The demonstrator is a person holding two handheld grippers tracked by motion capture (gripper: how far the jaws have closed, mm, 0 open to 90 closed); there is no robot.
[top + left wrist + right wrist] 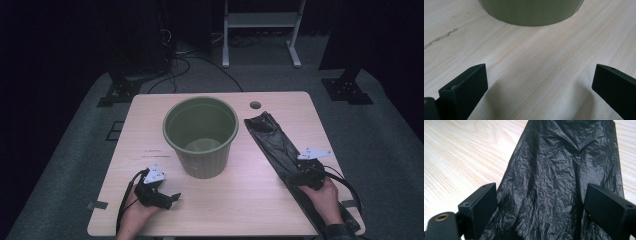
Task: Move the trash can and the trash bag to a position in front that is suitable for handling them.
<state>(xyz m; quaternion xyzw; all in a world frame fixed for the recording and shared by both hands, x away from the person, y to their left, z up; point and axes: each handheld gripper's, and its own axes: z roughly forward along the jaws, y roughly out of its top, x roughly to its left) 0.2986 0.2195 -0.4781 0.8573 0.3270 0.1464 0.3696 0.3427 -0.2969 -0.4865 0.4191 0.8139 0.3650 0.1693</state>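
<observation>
**Bin liner lined up for the pick, bin waiting empty**

While the green waste bin (200, 136) stands upright and empty at the middle of the tabletop (240, 195), the black bin liner (276, 145) lies flat and folded in a long strip just to its right, running from near the far edge back toward the person. That placement makes sense: the liner is close enough to be lifted straight over the bin's rim.

The right tongs (303, 175) sit low over the near part of the strip, jaws spread to either side of the crinkled plastic (554, 182) without yet pinching it, apparently set to close on it.

The left tongs (167, 198) rest near the front left edge, jaws spread wide over bare wood and aimed at the bin's base (531, 12), probably ready to steady the bin.
</observation>
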